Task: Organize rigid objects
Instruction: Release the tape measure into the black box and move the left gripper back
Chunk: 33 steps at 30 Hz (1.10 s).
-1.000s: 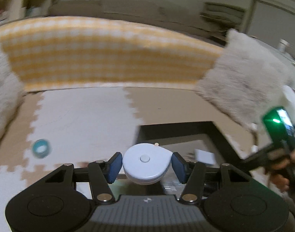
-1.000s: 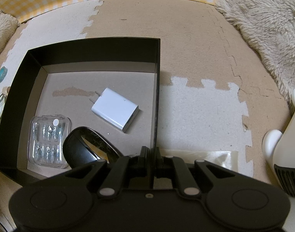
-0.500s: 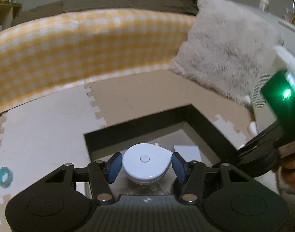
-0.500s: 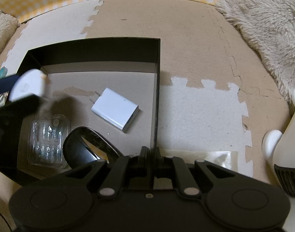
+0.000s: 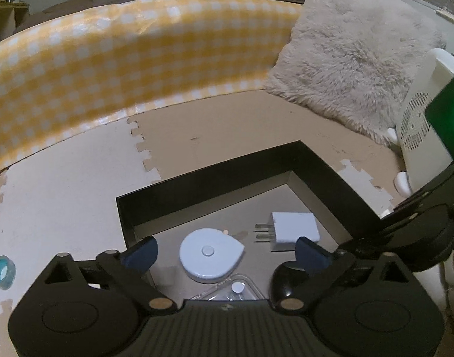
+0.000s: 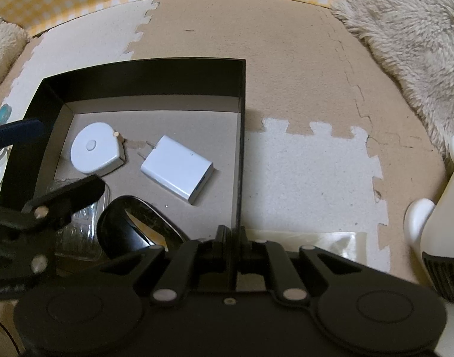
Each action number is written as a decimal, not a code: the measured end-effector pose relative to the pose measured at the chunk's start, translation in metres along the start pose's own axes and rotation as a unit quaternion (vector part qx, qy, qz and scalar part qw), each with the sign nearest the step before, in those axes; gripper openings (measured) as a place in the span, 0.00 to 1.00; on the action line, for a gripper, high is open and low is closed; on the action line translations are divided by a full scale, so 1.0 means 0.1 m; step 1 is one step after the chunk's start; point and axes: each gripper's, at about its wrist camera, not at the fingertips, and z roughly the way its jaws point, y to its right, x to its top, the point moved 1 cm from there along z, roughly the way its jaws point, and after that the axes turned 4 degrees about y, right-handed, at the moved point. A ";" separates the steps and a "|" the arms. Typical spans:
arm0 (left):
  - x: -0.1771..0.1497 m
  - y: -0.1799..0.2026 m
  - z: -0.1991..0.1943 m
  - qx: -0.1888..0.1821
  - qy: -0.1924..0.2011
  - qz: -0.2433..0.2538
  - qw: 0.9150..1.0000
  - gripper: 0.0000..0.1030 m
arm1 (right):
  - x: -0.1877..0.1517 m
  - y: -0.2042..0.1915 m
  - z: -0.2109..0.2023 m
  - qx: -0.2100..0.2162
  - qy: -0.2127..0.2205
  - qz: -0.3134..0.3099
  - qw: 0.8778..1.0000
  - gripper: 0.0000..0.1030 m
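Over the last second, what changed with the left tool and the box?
The left tool carried the round white tape measure over the black box, opened and released it; it now lies on the box floor beside the white charger. Charger, black mouse, clear blister pack and shut right tool unchanged.

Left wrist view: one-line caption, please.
Open left gripper above a round tape measure lying in the black box beside a charger.

My left wrist camera looks forward and down, close above the black box; my right wrist camera faces steeply down on it. Both share the box interior.
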 end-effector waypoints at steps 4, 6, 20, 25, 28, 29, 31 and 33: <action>0.02 0.03 -0.07 0.000 0.002 0.006 1.000 1.00 | 0.00 0.00 0.00 0.000 0.000 0.000 1.000 0.08; 0.03 0.05 -0.10 0.001 0.002 0.007 1.000 1.00 | 0.00 0.00 0.00 0.000 0.000 0.000 1.000 0.08; 0.01 0.12 -0.55 -0.018 0.002 0.018 1.000 1.00 | 0.00 -0.01 0.00 0.000 -0.001 -0.003 1.000 0.08; -0.03 0.04 -0.76 -0.018 0.009 0.008 1.000 1.00 | 0.00 -0.01 0.00 0.000 -0.001 -0.003 1.000 0.08; -0.05 -0.06 -0.89 -0.013 0.014 0.003 1.000 1.00 | 0.01 -0.01 0.00 -0.001 -0.003 -0.003 1.000 0.08; -0.05 -0.10 -0.93 -0.010 0.016 0.001 1.000 1.00 | 0.01 -0.01 0.00 -0.001 -0.003 -0.003 1.000 0.08; -0.06 -0.17 -1.02 -0.004 0.021 -0.003 1.000 1.00 | 0.01 0.00 0.00 0.001 -0.003 -0.002 1.000 0.08; -0.06 -0.26 -1.09 0.005 0.026 -0.006 1.000 1.00 | 0.01 0.00 0.00 0.002 -0.003 -0.001 1.000 0.08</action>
